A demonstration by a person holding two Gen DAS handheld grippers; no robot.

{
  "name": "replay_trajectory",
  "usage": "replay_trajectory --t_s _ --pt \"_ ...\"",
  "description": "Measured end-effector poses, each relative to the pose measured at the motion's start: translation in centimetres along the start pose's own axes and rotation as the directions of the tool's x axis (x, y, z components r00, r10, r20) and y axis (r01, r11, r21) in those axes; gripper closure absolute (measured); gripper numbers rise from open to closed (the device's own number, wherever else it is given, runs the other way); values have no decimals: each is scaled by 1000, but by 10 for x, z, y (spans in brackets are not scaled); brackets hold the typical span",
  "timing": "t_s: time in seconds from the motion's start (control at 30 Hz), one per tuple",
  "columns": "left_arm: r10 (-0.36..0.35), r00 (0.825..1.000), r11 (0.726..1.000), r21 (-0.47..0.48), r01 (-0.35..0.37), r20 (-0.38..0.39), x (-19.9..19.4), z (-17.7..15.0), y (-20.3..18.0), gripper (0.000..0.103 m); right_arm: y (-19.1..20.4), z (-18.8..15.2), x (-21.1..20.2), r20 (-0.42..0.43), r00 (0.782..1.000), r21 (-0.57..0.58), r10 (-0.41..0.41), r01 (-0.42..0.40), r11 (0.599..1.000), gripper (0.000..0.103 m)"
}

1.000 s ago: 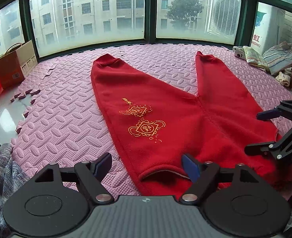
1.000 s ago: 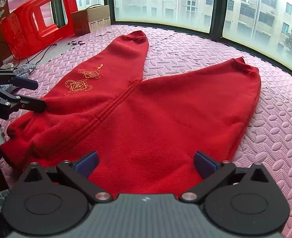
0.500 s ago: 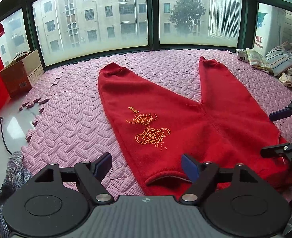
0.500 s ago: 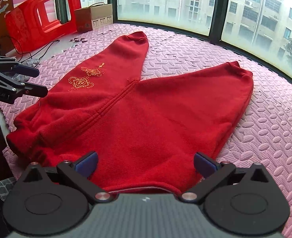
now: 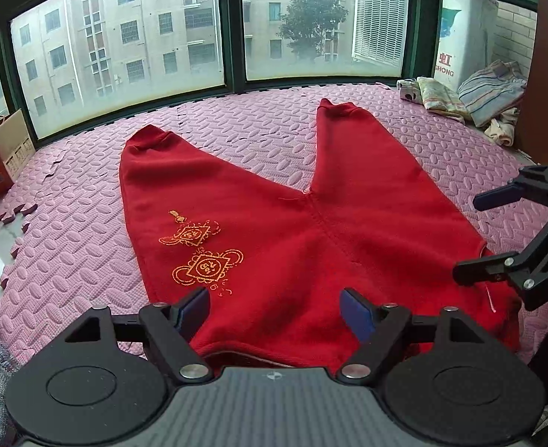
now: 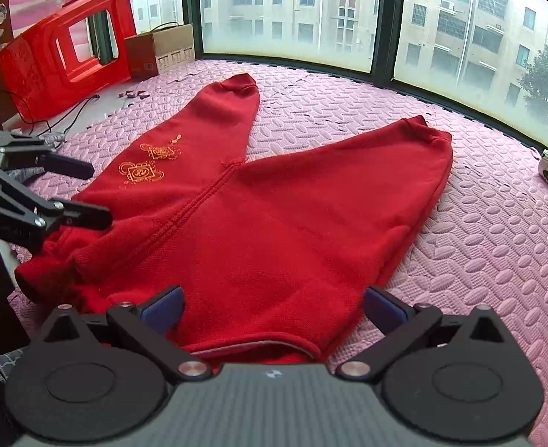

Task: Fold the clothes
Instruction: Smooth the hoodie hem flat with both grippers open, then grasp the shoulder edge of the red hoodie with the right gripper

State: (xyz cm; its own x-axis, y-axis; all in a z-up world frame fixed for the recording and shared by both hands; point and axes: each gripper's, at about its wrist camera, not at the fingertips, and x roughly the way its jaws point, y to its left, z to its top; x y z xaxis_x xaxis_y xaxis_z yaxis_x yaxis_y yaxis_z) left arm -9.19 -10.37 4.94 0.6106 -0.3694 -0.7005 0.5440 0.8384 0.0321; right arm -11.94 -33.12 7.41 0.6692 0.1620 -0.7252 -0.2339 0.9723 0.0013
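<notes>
A pair of red trousers (image 5: 292, 231) with a gold embroidered motif (image 5: 203, 260) lies flat on the pink foam mat (image 5: 69, 242), legs spread in a V toward the window, waistband nearest me. It also shows in the right wrist view (image 6: 274, 223). My left gripper (image 5: 275, 307) is open over the left part of the waistband, holding nothing; it also shows in the right wrist view (image 6: 91, 193). My right gripper (image 6: 274, 303) is open over the right part of the waistband, holding nothing; it also shows in the left wrist view (image 5: 471, 236).
Folded clothes (image 5: 490, 89) are piled at the back right by the wall. A cardboard box (image 6: 160, 54) and a tipped red plastic chair (image 6: 65, 56) stand at the left. Cables (image 6: 57, 119) lie on the bare floor. Windows bound the mat's far side.
Both grippers have drawn back and risen slightly from the waistband; the trousers sit farther out in both views. Both stayed open. The waistband has settled flatter on the mat.
</notes>
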Motion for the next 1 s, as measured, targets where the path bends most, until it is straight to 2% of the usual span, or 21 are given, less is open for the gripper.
replay_trajectory --t_s 0.1,0.23,0.43,0.67,0.9,0.97,1.0 --pt "1 1000 1000 12 -1 -10 0 -3 -3 24 -8 1 4 8 1000 29 -30 29 999 0" --pt "7 1000 1000 20 -7 -3 -4 -2 -5 24 -16 -8 14 -45 996 21 -82 83 996 2" --pt "-1 1000 999 41 0 27 -12 7 -14 24 -35 -9 4 -33 996 81 -88 91 993 3" --pt "-105 993 985 141 97 49 -16 11 -55 13 -61 -5 17 -57 993 181 -104 113 977 6" --pt "-212 975 951 244 192 59 -19 15 -98 13 -84 4 23 -51 994 258 -92 102 961 11" --pt "-248 967 934 280 223 56 -19 16 -113 14 -91 8 25 -45 995 278 -85 94 956 12" --pt "-269 962 922 303 241 52 -18 15 -120 18 -93 9 26 -42 995 282 -85 94 955 13"
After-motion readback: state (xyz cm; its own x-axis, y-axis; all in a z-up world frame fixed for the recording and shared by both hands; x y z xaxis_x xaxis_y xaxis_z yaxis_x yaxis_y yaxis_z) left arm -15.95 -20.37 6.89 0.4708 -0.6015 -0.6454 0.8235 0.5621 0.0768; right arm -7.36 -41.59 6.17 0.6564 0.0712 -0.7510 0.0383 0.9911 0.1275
